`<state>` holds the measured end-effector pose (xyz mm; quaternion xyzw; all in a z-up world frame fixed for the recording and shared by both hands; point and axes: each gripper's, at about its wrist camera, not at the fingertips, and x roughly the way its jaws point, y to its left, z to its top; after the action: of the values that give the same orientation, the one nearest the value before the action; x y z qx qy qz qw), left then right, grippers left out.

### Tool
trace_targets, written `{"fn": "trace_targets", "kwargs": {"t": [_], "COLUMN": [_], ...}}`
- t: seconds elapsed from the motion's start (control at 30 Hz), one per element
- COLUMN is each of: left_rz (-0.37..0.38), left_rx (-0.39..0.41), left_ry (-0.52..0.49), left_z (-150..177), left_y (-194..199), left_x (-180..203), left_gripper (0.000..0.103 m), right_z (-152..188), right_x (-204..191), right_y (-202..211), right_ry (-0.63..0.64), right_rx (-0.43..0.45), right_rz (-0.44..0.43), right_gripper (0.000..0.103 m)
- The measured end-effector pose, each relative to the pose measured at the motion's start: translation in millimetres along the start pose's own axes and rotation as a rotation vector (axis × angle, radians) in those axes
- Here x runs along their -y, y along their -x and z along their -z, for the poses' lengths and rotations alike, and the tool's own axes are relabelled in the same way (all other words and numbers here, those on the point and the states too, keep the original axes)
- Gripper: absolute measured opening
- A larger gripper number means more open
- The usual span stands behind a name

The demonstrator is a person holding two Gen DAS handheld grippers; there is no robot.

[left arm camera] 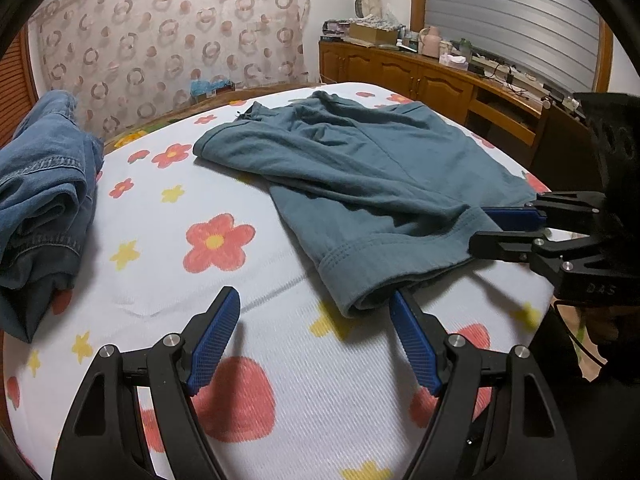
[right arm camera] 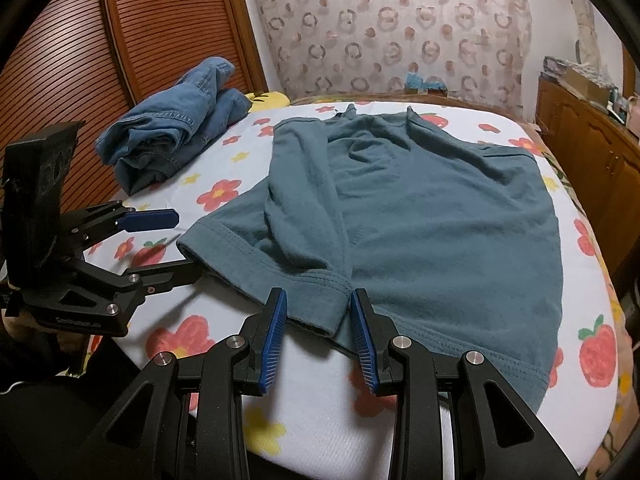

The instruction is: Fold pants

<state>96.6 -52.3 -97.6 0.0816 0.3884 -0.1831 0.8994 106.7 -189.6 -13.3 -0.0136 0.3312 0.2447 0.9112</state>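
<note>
Teal pants (left arm camera: 380, 168) (right arm camera: 420, 220) lie spread on the flowered bed sheet (left arm camera: 160, 280) (right arm camera: 304, 420), hems towards me. My left gripper (left arm camera: 314, 296) (right arm camera: 188, 244) is open wide and low over the sheet. Its fingers stand on either side of the left hem corner (right arm camera: 192, 236) without pinching it. At the other end of the hem my right gripper (right arm camera: 319, 294) (left arm camera: 480, 230) has its jaws partly apart. A hem fold (right arm camera: 320, 312) lies between its blue pads (right arm camera: 276, 332). The cloth still lies flat on the bed.
A crumpled pile of blue denim (left arm camera: 44, 200) (right arm camera: 172, 136) lies on the bed to the far left. A slatted wooden door (right arm camera: 60, 60) stands left of the bed. A cluttered wooden cabinet (left arm camera: 400, 72) runs along the right, and a patterned curtain (right arm camera: 400, 32) hangs behind.
</note>
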Motion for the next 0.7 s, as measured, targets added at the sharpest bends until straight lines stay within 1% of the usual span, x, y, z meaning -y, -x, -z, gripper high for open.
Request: {"fn": "trace_targets", "kwargs": {"t": [0.03, 0.13, 0.3, 0.53, 0.7], "left_rz": [-0.001, -0.001, -0.014, 0.003, 0.007], "left_rx": [-0.001, 0.001, 0.005, 0.012, 0.017], "left_ry": [-0.001, -0.003, -0.024, -0.055, -0.081], "left_z": [0, -1, -6, -13, -16], "left_y": [-1, -2, -3, -1, -1], "left_x": [-1, 0, 4, 15, 23], "left_gripper": [0.078, 0.078, 0.078, 0.078, 0.078], "right_z": [0, -1, -3, -1, 5], "right_x": [1, 4, 10, 17, 24], "right_y": [1, 7, 27, 56, 71], "right_ry": [0.000, -0.001, -0.005, -0.016, -0.036], "right_rx": [0.001, 0.025, 0.071, 0.141, 0.171], "right_rz": [-0.009, -0.021, -0.017, 0.032, 0.065], "right_gripper": [0.025, 0.013, 0.008, 0.008, 0.007]}}
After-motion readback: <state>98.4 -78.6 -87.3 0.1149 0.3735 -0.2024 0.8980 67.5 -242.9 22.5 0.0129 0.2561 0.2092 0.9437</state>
